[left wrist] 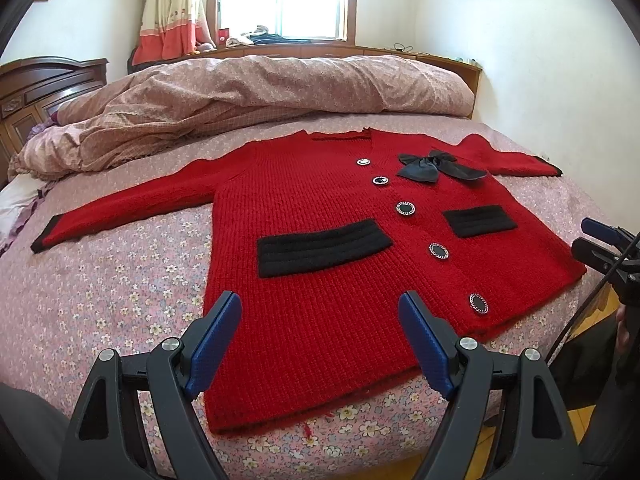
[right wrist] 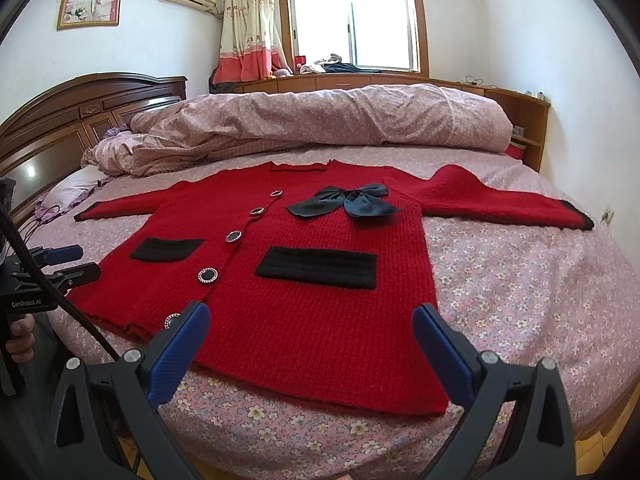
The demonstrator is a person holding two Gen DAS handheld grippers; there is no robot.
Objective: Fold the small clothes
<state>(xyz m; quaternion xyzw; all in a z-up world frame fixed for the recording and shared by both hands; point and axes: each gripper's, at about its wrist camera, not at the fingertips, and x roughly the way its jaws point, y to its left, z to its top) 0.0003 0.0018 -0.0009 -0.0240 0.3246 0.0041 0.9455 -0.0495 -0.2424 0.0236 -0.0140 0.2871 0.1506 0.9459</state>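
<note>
A small red knit cardigan [left wrist: 320, 200] [right wrist: 320, 232] lies flat and face up on the bed, sleeves spread to both sides. It has black pockets, black cuffs, round buttons and a dark bow [left wrist: 436, 168] [right wrist: 344, 202] near the neck. My left gripper [left wrist: 320, 306] hovers open over the left half of the hem, nothing between its blue fingers. My right gripper [right wrist: 312, 318] is open over the right half of the hem, also empty. Each gripper shows at the edge of the other's view: the right gripper [left wrist: 592, 242], the left gripper [right wrist: 76, 262].
The floral bedsheet [left wrist: 120, 300] [right wrist: 520, 300] surrounds the cardigan. A rolled quilt [left wrist: 260, 88] [right wrist: 320, 120] lies across the far side of the bed. A wooden headboard [right wrist: 80, 108] stands at the left, and the bed's near edge drops off below the hem.
</note>
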